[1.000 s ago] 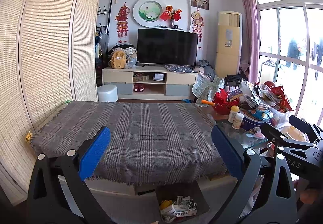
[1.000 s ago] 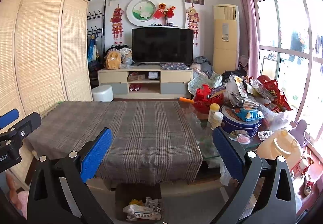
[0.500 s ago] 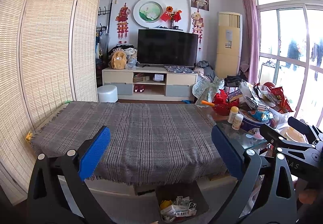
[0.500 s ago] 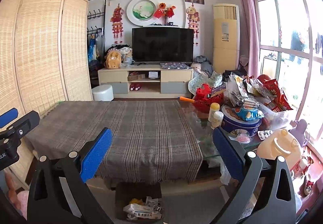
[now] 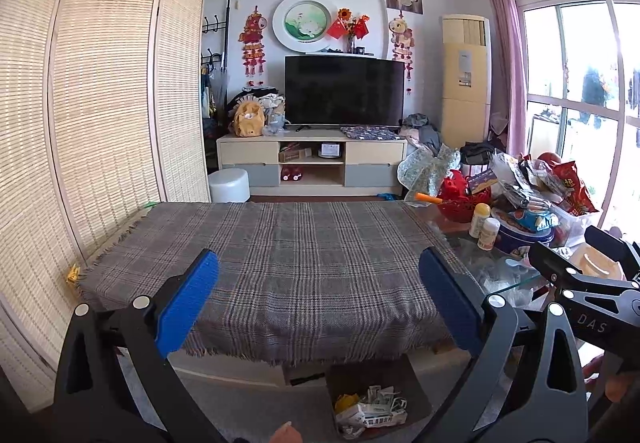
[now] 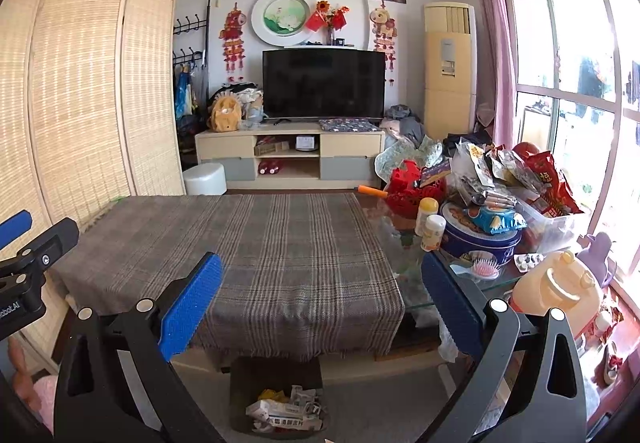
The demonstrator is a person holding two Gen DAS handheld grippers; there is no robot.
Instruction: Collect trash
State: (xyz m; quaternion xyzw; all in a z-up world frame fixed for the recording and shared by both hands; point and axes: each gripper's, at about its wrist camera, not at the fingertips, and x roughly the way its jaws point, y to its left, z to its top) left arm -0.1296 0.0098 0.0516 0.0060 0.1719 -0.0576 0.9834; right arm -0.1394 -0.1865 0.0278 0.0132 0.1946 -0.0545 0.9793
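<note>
A dark trash bin [image 5: 376, 399] with crumpled papers and wrappers stands on the floor in front of the table; it also shows in the right wrist view [image 6: 280, 399]. My left gripper [image 5: 320, 303] is open and empty, held above the near edge of the plaid tablecloth [image 5: 280, 251]. My right gripper [image 6: 322, 307] is open and empty, above the same cloth [image 6: 260, 243]. The right gripper's body shows at the right in the left wrist view [image 5: 580, 283]. The left gripper's body shows at the left in the right wrist view [image 6: 28, 255].
A pile of snack bags, a blue tin [image 6: 476, 239], two small bottles [image 6: 430, 223] and a red basket [image 6: 412, 187] crowd the table's glass right end. A folding screen [image 5: 100, 123] stands left. A TV cabinet [image 5: 312, 163] stands behind.
Both views have barely shifted. The right gripper's body has drifted slightly left and down in the left wrist view. Both stay open.
</note>
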